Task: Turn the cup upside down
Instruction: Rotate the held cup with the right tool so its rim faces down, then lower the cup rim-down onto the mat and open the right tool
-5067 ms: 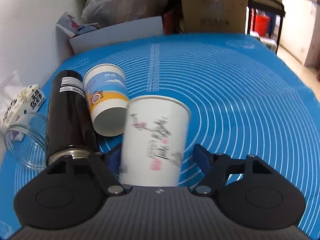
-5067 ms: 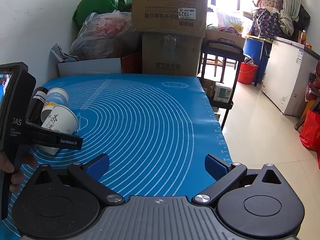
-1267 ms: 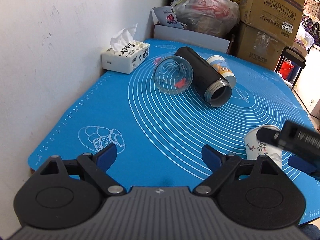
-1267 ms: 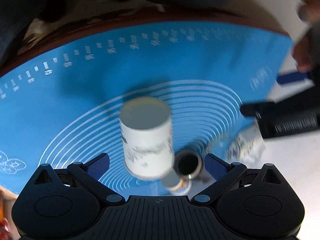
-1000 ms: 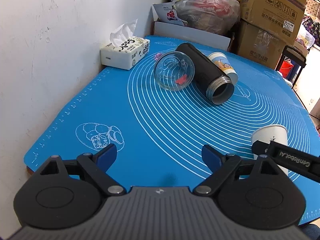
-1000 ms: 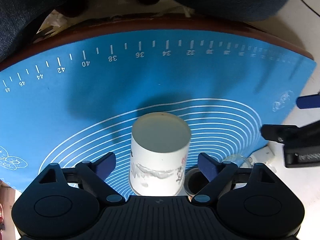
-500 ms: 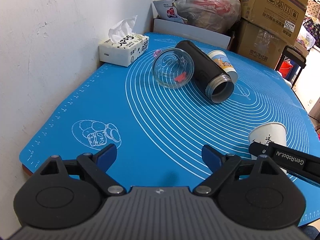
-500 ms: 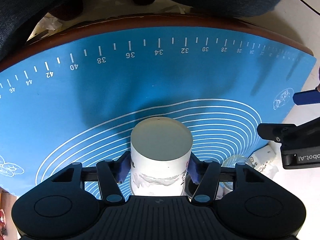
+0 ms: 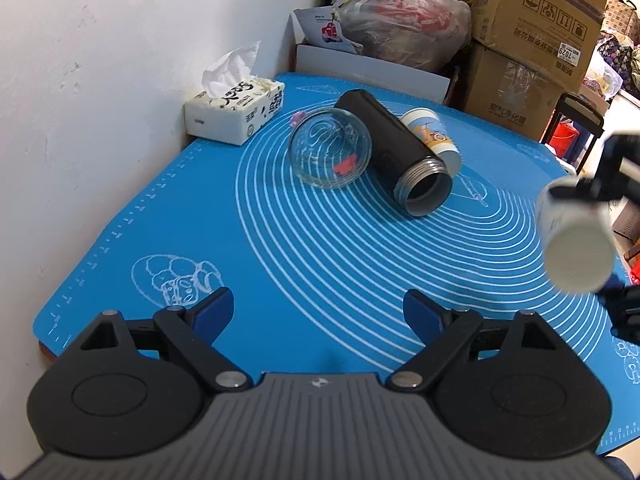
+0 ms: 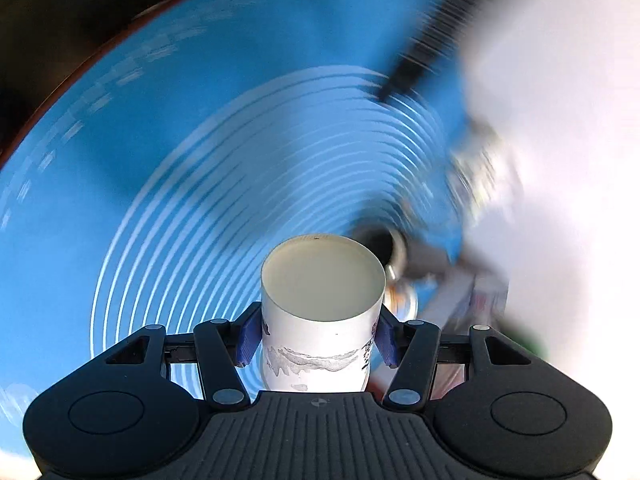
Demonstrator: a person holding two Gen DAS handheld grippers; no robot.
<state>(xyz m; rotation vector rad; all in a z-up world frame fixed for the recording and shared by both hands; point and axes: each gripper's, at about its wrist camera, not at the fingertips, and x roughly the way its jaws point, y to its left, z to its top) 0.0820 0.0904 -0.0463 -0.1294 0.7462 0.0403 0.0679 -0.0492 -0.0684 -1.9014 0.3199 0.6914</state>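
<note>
The white paper cup with ink print point(image 10: 320, 312) is clamped between my right gripper's point(image 10: 318, 338) blue pads; its flat bottom faces the camera. In the left wrist view the same cup point(image 9: 576, 240) hangs tilted above the right side of the blue mat point(image 9: 200, 208), off the surface, with the right gripper's black body behind it. My left gripper point(image 9: 320, 314) is open and empty over the mat's near edge, well left of the cup.
A glass jar point(image 9: 330, 148), a black flask point(image 9: 400, 160) and a second paper cup point(image 9: 432, 136) lie on their sides at the mat's back. A tissue box point(image 9: 236, 112) stands by the white wall. Cardboard boxes point(image 9: 532, 40) and bags stand behind.
The right gripper closed on the standing cup, lifted it off the mat and is swinging it round; its view is motion-blurred. The left gripper has barely moved.
</note>
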